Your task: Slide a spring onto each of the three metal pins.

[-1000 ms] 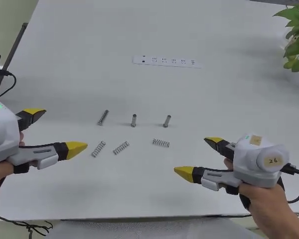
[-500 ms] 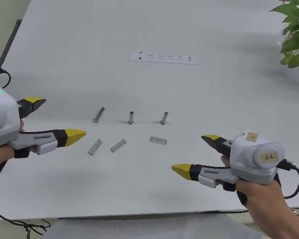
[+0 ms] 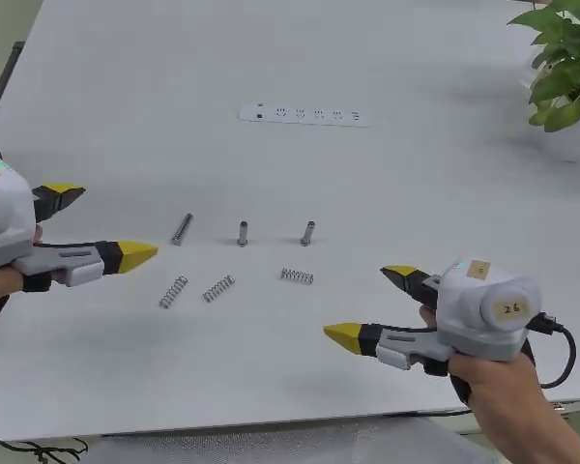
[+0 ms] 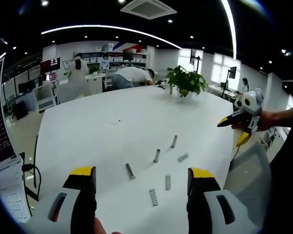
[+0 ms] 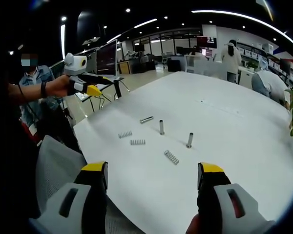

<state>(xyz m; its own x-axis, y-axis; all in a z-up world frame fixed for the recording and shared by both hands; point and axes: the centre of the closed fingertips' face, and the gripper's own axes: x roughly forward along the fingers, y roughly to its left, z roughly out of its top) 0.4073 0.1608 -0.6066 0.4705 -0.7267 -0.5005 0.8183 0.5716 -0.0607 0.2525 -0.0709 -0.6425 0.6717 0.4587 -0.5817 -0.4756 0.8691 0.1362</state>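
Left gripper (image 3: 101, 222) cut by frame edge; it and right gripper (image 3: 369, 304) gape empty near the table's (image 3: 367, 184) near edge. Mid-table: three pins (image 3: 243, 233), leftmost lying flat, two upright. Three coiled springs (image 3: 218, 288) lie loose just nearer.

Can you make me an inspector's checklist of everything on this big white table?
Surface: white table, no spills seen.
Job's things: three pins in a row; left pin lies flat, middle pin and right pin stand upright. Three springs lie loose in front of them, none on a pin.
Clutter: power strip and potted plant.
Grippers: left gripper and right gripper are open, holding nothing.
Cables: black cable loops from the right gripper.
Surroundings: office, people at desks behind.
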